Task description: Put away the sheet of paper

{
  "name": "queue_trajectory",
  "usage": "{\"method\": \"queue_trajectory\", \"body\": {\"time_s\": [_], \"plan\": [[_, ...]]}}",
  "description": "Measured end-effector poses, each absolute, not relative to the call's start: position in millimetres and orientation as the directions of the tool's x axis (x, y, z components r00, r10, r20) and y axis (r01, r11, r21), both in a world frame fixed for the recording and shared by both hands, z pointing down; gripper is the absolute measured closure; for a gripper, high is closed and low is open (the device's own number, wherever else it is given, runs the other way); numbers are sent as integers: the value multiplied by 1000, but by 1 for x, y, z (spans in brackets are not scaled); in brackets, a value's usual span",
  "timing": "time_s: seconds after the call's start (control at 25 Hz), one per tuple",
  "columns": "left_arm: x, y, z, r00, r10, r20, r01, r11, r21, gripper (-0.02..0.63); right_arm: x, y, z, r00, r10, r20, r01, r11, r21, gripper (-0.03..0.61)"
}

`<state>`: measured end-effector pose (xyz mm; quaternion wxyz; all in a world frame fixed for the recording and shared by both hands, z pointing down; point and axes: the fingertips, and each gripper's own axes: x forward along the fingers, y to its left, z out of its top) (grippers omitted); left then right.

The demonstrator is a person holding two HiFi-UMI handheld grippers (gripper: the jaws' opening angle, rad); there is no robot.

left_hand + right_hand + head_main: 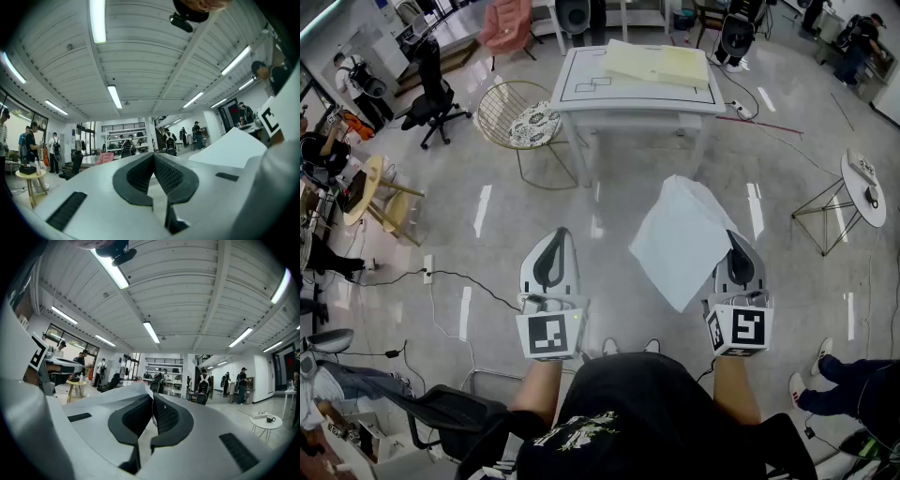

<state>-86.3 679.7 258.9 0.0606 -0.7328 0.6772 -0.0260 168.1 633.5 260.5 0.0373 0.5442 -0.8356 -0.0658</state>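
Note:
The white sheet of paper point(684, 239) hangs over the floor, its edge pinched in my right gripper point(739, 246), which is shut on it. In the right gripper view the sheet point(105, 399) spreads to the left, and a thin strip of it runs between the closed pads of the right gripper point(153, 397). My left gripper point(558, 239) is held level beside it, shut and empty. The left gripper view shows the left gripper point(153, 157) with its pads together and the sheet point(229, 150) off to the right.
A white table point(581, 89) with black outlines stands ahead, with pale yellow sheets point(661, 64) on its far right. A wire chair with a cushion point(530, 122) is left of it. A small round table point(865, 183) stands at the right. Cables point(459, 281) cross the floor.

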Motion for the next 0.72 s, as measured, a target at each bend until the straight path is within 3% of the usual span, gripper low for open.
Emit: {"method": "queue_trajectory", "body": {"time_s": [0.72], "plan": [[-68,674,263,86,-996,-32,-989,-81,-127,612,177,632,276,-426,-904,-35,-897,417,146,580]]}}
